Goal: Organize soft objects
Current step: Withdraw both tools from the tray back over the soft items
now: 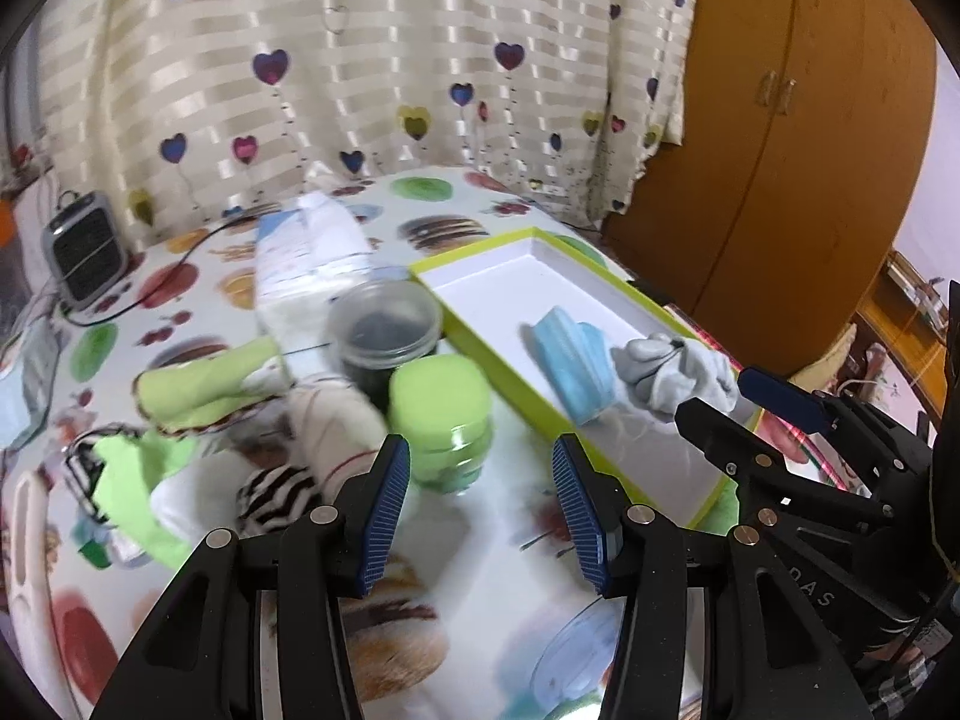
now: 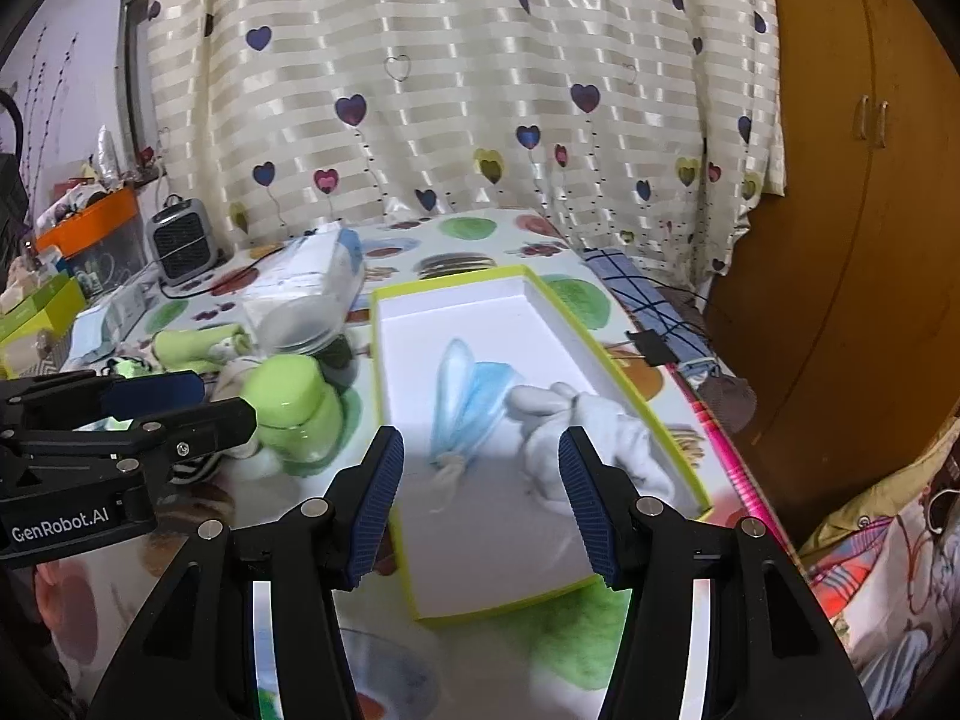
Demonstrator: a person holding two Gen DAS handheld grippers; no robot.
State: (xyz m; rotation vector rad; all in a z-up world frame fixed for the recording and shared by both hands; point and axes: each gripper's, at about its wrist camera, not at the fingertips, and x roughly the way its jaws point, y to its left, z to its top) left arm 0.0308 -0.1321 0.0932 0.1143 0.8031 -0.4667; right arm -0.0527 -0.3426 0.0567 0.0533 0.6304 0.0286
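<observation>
On the table: soft items lay in the tray (image 2: pixel 606 354) (mask, grey sock); others beside it.
Left gripper (image 1: pixel 480 498): wide open, empty.
Right gripper (image 2: pixel 480 498): wide open, empty.
Advice: pinch the green cloth (image 1: pixel 198 387) mid-fold, avoiding the jars.

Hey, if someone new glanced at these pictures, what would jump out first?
Probably the shallow white box with the lime-green rim mid-table, holding a folded blue face mask and a bundled grey cloth. Left of it, soft items crowd around a green-lidded jar. Both open tools, left and right, are empty.
</observation>
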